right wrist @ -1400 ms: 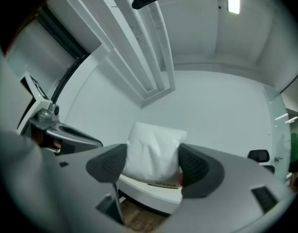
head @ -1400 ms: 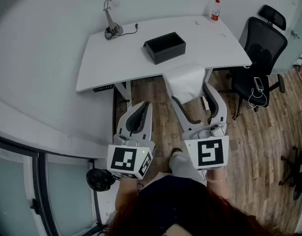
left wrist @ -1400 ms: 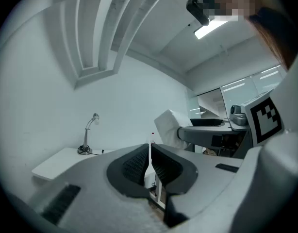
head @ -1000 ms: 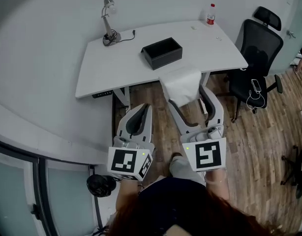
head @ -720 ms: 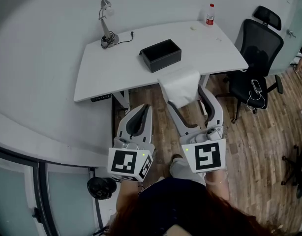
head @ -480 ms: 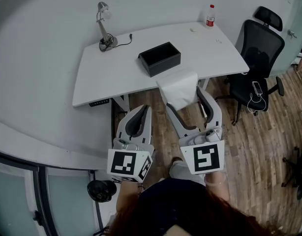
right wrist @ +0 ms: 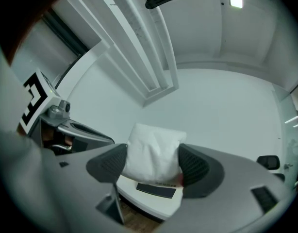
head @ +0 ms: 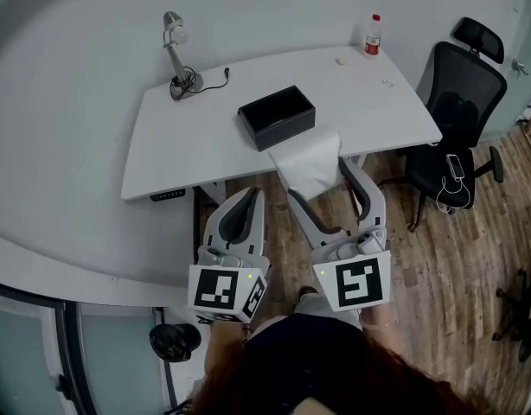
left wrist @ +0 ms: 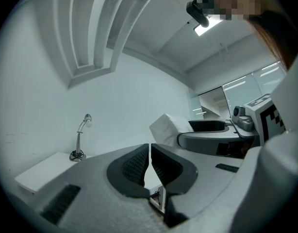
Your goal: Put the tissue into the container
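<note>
You're clamping white folded tissue (right wrist: 153, 149) between right gripper (right wrist: 154, 161) jaws, pads pressing both its sides. Tissue is hovering at near edge of white desk (head: 183, 150), just short of black open rectangular container (head: 277, 117). Left gripper (left wrist: 150, 152) jaws are sitting pressed together, holding nothing, short of desk edge. Black office chair (head: 460, 111) is crowding desk's right edge.

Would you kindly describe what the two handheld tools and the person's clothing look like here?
The left tool and right tool share light grey, smoothly curved bodies, with dark ribbed pads lining the jaws. Each carries a white cube printed with black square markers and showing a small green light. The person wears a dark top.
</note>
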Motion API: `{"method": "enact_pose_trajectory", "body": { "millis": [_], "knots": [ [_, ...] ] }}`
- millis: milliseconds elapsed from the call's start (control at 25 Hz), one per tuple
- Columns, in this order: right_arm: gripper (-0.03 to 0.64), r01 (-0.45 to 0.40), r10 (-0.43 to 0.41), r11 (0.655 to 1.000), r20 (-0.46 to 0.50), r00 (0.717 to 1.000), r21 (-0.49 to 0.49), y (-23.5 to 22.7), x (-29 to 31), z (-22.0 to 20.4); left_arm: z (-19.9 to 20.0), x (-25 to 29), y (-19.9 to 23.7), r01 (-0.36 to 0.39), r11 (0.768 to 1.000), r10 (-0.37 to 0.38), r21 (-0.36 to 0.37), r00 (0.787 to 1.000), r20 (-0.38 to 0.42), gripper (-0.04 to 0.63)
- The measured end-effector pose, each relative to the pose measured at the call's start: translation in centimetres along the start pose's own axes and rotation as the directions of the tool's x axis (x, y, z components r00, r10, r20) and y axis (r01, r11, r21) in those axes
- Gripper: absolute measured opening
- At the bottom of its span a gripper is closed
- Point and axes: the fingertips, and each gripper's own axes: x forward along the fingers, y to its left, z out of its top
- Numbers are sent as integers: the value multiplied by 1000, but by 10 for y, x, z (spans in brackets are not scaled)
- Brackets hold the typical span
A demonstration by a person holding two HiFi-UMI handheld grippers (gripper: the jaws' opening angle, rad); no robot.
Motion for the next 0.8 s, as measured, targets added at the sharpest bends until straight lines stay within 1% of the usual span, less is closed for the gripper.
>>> {"method": "enact_pose_trajectory", "body": {
  "millis": [440, 800],
  "knots": [
    [354, -29, 29, 1000, -2, 1000, 2, -22, 23, -18, -12, 20, 4, -50, 999, 50, 3, 998, -38, 37],
    [353, -33, 33, 999, -18, 999, -4, -30, 51, -31, -16, 42, 20, -51, 999, 50, -1, 998, -42, 37]
  ]
}}
